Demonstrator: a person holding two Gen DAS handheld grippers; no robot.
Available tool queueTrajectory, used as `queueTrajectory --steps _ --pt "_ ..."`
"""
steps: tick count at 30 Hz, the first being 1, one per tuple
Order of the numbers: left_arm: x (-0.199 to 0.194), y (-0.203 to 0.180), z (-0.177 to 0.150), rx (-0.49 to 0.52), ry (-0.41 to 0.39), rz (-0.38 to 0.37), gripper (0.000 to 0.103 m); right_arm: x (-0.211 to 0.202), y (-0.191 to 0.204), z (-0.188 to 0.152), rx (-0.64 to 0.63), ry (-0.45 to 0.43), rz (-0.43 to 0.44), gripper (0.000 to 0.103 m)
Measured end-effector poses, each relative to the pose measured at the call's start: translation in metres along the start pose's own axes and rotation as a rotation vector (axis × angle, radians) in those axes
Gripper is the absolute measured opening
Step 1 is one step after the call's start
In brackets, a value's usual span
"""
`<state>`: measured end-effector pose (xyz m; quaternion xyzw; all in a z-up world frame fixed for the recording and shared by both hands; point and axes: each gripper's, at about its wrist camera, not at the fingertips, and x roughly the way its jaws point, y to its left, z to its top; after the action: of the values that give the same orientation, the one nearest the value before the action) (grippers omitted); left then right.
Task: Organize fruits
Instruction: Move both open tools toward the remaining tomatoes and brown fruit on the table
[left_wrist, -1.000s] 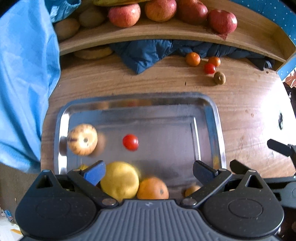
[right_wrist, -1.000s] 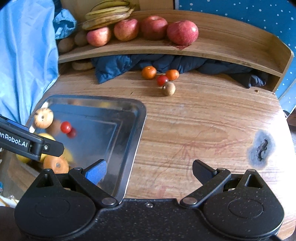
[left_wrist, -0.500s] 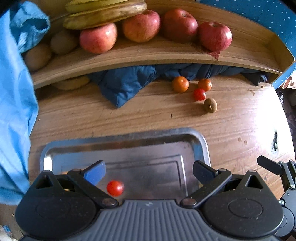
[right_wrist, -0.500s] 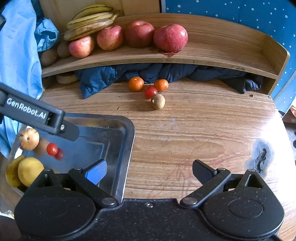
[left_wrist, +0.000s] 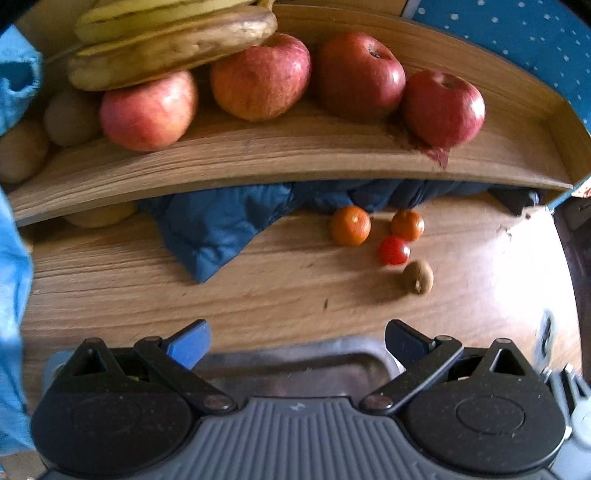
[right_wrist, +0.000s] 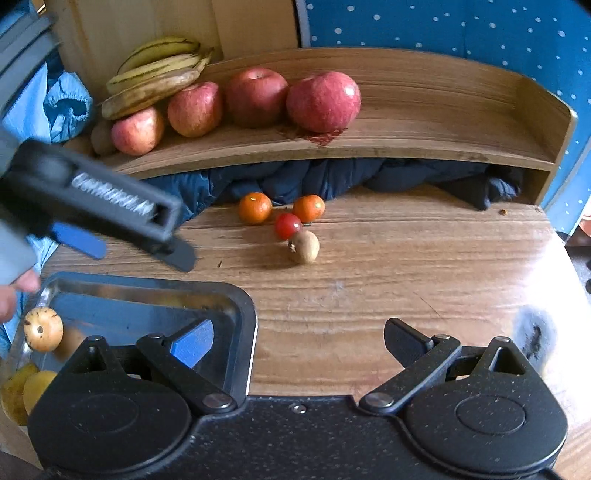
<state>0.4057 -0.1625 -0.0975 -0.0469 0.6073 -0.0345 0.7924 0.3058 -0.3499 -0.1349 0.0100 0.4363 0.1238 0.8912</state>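
Partly sorted — some fruit in the tray, small pieces left on the table.

The wooden table (right_wrist: 406, 277) carries a steel tray (right_wrist: 243, 317) already holding a pale round fruit (right_wrist: 43, 328) and yellow fruits (right_wrist: 22, 391); well beyond it, by the blue cloth (left_wrist: 221, 229), lie two small oranges (right_wrist: 255, 208), a cherry tomato (right_wrist: 287, 226) and a brown fruit (right_wrist: 304, 246), apparently next. Left gripper (right_wrist: 133, 243) and right gripper (right_wrist: 299, 345) — both spread wide, holding nothing.

My wooden table (right_wrist: 406, 266) carries a steel tray (right_wrist: 243, 317), two tangerines (right_wrist: 255, 208), a cherry tomato (right_wrist: 287, 226), a brown fruit (right_wrist: 304, 246) — and blue cloth (left_wrist: 214, 229).
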Motion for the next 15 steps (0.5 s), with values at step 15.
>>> queueTrajectory --steps 15 --pt "0.031 -0.006 0.036 -0.052 -0.041 -0.076 0.101 0.032 -0.003 0.026 -0.032 -0.039 -0.075 0.099"
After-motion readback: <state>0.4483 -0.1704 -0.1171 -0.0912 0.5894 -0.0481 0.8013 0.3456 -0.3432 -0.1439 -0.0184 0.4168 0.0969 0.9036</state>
